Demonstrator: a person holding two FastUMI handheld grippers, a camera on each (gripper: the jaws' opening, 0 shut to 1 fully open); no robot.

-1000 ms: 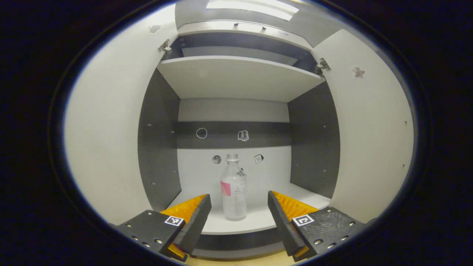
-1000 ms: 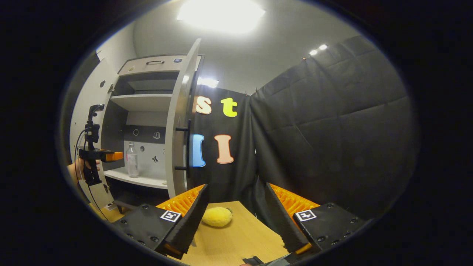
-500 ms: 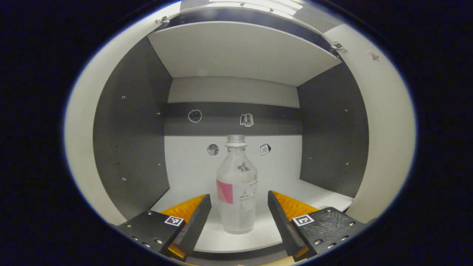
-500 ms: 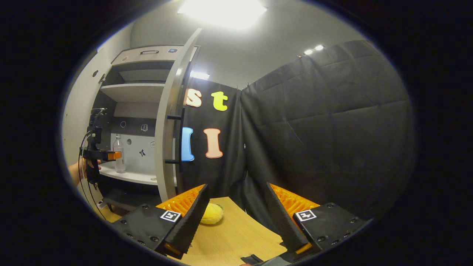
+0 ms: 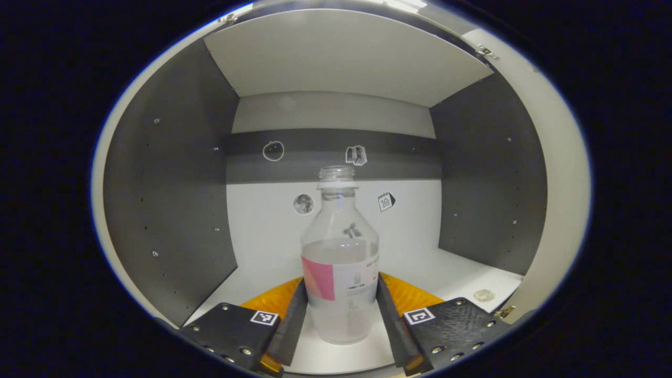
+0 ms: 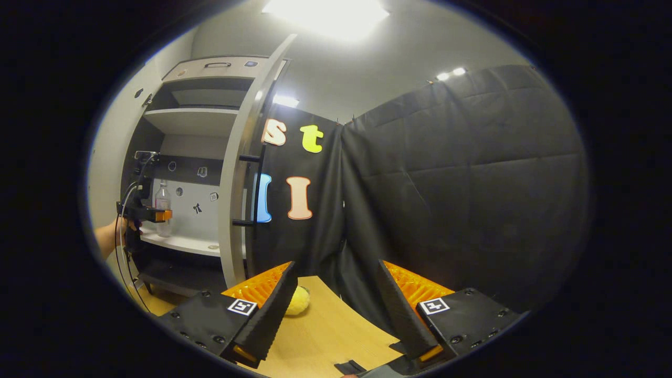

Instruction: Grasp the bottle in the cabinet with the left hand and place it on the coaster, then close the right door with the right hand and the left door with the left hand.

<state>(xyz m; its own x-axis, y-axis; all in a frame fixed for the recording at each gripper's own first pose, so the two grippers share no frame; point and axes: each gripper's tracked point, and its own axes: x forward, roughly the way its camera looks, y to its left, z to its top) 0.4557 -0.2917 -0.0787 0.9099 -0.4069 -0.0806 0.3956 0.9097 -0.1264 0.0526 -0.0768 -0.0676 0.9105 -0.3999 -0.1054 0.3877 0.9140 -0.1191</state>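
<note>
Bottle (image 5: 340,273) stands upright on the cabinet shelf (image 5: 462,278), between the left hand-held gripper (image 5: 340,320) fingers, clamped on its sides.

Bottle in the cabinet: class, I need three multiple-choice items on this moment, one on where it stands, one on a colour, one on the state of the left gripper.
1. Where does the bottle stand?
A. On the wooden table
B. On the cabinet's lower shelf
C. On the cabinet's upper shelf

2. What colour is the patch on the bottle's label?
A. Pink
B. Green
C. Blue

3. How does the left gripper stand?
A. Spread wide, far from the bottle
B. Shut on nothing
C. Fingers closed in against both sides of the bottle

Answers:
1 B, the bottle's base rests on the white shelf under the upper board in the left gripper view.
2 A, a pink patch sits on the label's left part.
3 C, each finger meets a side of the bottle's lower body, while the bottle stands upright on the shelf.
</note>
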